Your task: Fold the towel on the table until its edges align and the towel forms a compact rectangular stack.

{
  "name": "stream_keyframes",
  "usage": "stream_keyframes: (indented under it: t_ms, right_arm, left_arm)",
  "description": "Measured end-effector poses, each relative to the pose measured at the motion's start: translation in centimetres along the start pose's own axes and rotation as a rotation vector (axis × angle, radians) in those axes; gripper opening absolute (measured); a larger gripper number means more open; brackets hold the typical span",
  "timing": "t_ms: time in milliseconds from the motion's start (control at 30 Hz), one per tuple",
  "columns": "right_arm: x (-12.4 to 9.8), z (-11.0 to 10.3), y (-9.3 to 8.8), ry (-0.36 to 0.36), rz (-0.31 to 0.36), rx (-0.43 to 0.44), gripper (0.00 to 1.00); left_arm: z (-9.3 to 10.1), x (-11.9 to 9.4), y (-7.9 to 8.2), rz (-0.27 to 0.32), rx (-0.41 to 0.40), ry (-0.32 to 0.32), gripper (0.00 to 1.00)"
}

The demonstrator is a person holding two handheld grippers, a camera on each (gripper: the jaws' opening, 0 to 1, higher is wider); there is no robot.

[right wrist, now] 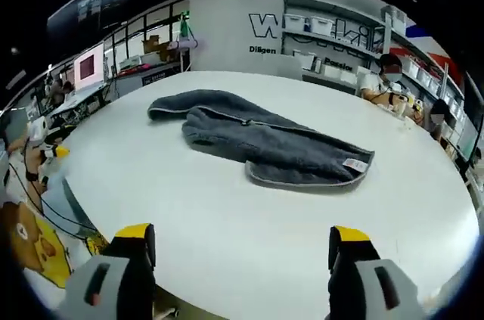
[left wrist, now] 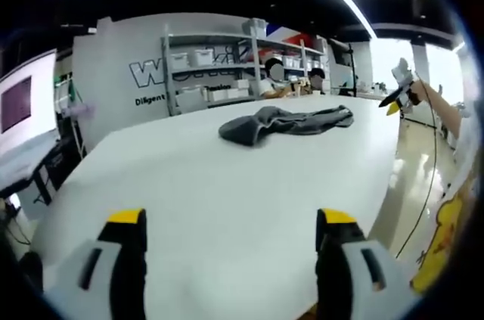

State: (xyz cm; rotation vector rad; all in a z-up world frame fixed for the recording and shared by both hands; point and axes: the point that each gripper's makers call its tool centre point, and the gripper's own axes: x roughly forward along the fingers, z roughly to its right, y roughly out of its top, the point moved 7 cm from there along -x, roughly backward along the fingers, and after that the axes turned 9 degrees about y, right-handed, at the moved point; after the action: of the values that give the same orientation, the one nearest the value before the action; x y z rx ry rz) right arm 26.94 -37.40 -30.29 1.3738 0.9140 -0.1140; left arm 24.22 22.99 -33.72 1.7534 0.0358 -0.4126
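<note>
A grey towel [left wrist: 283, 123] lies crumpled on the far part of the white table [left wrist: 204, 191], well beyond my left gripper [left wrist: 231, 218]. That gripper's yellow-tipped jaws stand wide apart with nothing between them. In the right gripper view the towel [right wrist: 257, 142] spreads unevenly across the table's middle, with a white label [right wrist: 355, 163] at its right end. My right gripper [right wrist: 242, 233] is open and empty, short of the towel over the table's near edge. The right gripper [left wrist: 401, 93] also appears off the table's right side, and the left gripper [right wrist: 47, 153] at the far left.
Shelves with white bins [left wrist: 219, 70] and a lettered white wall [right wrist: 280, 29] stand behind the table. People sit at a desk [right wrist: 389, 82] at the back. A monitor [left wrist: 19, 104] stands left. A cable [left wrist: 427, 184] and a yellow bear figure [right wrist: 26, 240] lie on the floor.
</note>
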Motion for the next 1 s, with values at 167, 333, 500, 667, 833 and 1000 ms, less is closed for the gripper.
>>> stream_keyframes:
  t_ms: [167,333,500,667,833,1000]
  right_arm:
    - [-0.8,-0.2,-0.8,-0.006,0.008,0.016,0.99]
    - [-1.4,-0.5,-1.1,-0.010,0.022,0.024,0.99]
    - [-1.8,-0.9,-1.2,-0.015,0.022,0.015,0.99]
    - [-2.1,-1.4,-1.3,-0.011,0.038,0.009,0.99]
    - [-2.5,-1.4,-1.5,-0.011,0.051,-0.001,0.99]
    - [-2.9,-1.2,-2.0,-0.011,0.059,-0.002,0.99]
  left_arm:
    - [0.3,0.2,0.3,-0.003,0.018,-0.016,0.98]
    - [1.2,1.4,1.6,0.010,0.055,-0.094,0.98]
    - [2.6,4.3,4.0,0.024,0.128,-0.197,0.98]
    - [4.5,10.3,6.7,0.049,0.136,-0.264,0.93]
    - [7.0,16.8,7.3,0.022,0.191,-0.266,0.86]
    - [9.0,23.2,7.2,-0.032,0.042,-0.287,0.83]
